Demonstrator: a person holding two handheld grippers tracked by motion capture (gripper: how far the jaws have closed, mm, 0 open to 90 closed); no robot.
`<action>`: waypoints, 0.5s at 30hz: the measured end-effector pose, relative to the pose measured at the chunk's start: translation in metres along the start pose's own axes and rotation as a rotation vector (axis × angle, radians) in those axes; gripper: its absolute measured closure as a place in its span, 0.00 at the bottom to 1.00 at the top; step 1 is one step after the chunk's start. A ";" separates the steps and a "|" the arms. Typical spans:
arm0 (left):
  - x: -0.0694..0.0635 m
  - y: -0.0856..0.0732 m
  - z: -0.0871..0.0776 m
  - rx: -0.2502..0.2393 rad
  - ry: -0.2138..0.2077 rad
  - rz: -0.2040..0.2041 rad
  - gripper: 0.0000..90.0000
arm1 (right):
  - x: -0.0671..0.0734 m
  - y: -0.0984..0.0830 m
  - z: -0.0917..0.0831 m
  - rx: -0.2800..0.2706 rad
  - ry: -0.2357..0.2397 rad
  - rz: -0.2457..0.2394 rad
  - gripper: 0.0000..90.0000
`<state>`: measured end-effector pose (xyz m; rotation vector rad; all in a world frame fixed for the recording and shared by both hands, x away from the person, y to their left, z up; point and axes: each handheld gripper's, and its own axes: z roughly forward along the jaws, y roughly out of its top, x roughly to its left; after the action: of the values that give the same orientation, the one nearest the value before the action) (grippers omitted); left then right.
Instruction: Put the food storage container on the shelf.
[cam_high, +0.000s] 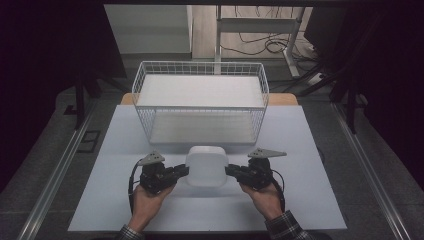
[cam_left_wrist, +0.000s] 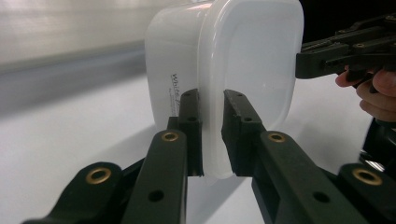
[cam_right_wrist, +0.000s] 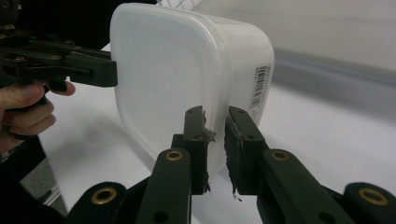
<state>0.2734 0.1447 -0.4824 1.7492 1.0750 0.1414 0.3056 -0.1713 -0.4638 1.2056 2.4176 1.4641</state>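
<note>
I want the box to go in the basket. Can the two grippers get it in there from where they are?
Probably yes. The left gripper and right gripper each pinch a side rim of the white box. The wire basket stands right behind it with its top open, and nothing lies between them.

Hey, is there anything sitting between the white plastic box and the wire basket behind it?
Nothing visible. The white plastic box is held at its rim by both tools, and the stretch of table up to the wire basket looks bare.

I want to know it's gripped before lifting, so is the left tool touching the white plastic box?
Touching. In the left gripper view the left tool has both jaws pressed on the rim of the white plastic box, one on each side.
</note>
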 end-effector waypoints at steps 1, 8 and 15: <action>0.000 0.000 0.000 0.000 0.000 0.000 0.88 | -0.001 0.003 0.002 -0.005 -0.003 -0.004 0.87; 0.016 0.023 0.013 -0.027 0.017 0.003 0.88 | -0.016 0.026 0.015 -0.018 -0.028 0.002 0.86; 0.028 0.035 0.027 -0.041 0.017 -0.015 0.88 | -0.032 0.040 0.025 -0.036 -0.053 0.015 0.85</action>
<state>0.3258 0.1434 -0.4772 1.7055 1.0899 0.1688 0.3617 -0.1640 -0.4564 1.2413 2.3431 1.4540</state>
